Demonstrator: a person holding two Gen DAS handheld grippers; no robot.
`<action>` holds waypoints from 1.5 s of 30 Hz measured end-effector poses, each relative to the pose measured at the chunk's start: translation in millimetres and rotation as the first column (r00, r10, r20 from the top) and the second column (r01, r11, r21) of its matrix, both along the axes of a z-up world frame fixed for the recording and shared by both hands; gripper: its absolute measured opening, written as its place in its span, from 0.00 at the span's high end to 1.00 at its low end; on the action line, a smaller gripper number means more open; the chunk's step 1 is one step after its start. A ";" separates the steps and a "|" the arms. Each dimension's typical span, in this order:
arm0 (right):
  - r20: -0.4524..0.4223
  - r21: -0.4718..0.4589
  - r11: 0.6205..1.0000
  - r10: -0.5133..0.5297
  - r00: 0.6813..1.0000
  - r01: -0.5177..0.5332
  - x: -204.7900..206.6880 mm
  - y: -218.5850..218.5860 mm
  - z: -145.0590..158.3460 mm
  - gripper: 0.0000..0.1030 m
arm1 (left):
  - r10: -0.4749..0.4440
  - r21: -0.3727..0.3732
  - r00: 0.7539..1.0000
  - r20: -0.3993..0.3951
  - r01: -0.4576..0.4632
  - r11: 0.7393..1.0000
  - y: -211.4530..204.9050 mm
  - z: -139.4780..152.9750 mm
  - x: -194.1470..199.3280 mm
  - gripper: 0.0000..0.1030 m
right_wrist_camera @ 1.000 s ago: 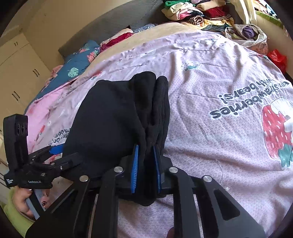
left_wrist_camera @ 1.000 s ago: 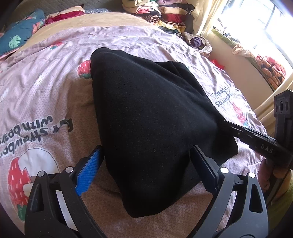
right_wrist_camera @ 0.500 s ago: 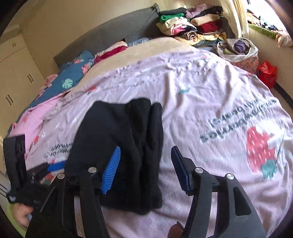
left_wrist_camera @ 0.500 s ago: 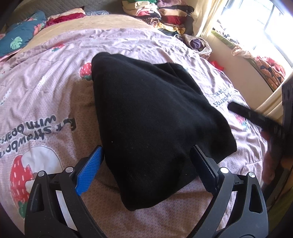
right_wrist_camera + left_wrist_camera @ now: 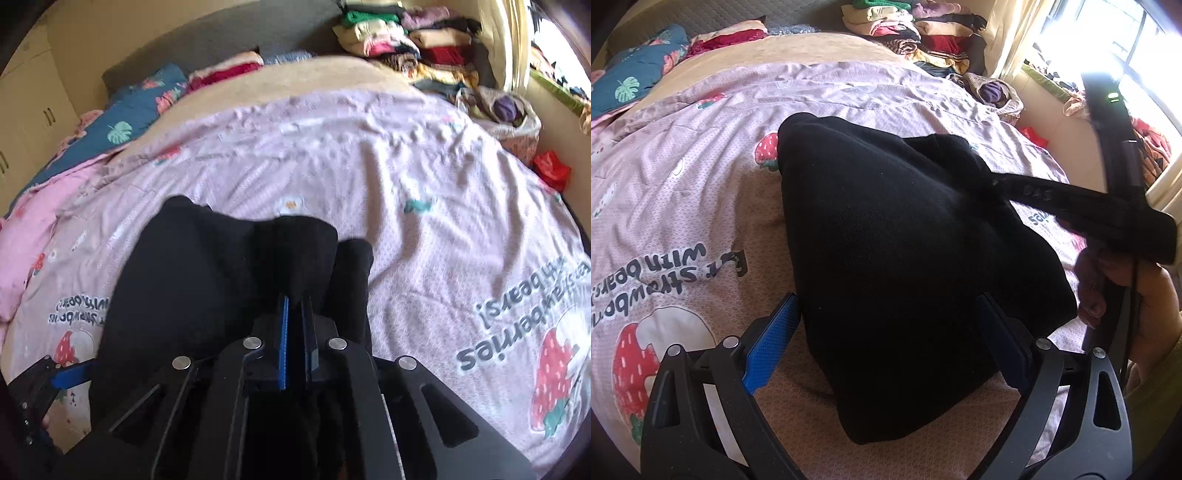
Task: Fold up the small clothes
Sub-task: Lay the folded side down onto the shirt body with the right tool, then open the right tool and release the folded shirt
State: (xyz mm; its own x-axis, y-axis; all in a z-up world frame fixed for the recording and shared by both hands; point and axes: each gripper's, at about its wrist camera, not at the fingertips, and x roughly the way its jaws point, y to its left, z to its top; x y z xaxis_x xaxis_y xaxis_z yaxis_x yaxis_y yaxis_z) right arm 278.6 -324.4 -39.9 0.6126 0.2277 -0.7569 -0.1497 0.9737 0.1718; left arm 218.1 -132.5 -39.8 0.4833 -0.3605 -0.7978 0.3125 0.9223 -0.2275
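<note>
A folded black garment (image 5: pixel 905 258) lies on the pink strawberry-print bedspread (image 5: pixel 683 206). My left gripper (image 5: pixel 886 332) is open, with its jaws on either side of the garment's near end. My right gripper (image 5: pixel 295 332) is shut, with its fingers lying over the garment's (image 5: pixel 207 280) right-hand folds. I cannot tell whether cloth is pinched between them. In the left wrist view the right gripper (image 5: pixel 997 182) reaches in from the right and rests on top of the garment.
Stacks of folded clothes (image 5: pixel 406 37) sit at the far right of the bed. A blue leaf-print pillow (image 5: pixel 122 118) and pink bedding (image 5: pixel 29 229) lie at the far left. A bag of clothes (image 5: pixel 506 114) and a bright window (image 5: pixel 1126 55) are on the right.
My right gripper was shut on the garment's edge, then opened and lifted away. Now it has shut again and moved over the top of the garment. The left gripper stayed open in place.
</note>
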 end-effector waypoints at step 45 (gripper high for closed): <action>0.078 0.031 0.991 -0.132 0.988 0.130 -103.0 -47.3 46.9 0.09 | 0.021 0.030 0.998 0.063 -0.023 0.999 1.8 42.3 -32.5 0.09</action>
State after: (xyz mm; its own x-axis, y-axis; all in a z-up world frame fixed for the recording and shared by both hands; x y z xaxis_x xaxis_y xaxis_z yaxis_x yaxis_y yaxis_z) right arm 175.6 -371.8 6.9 0.6967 0.1604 -0.6992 -0.0354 0.9812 0.1899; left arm 185.6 -130.7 2.6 0.5405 -0.3252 -0.7759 0.3051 0.9353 -0.1794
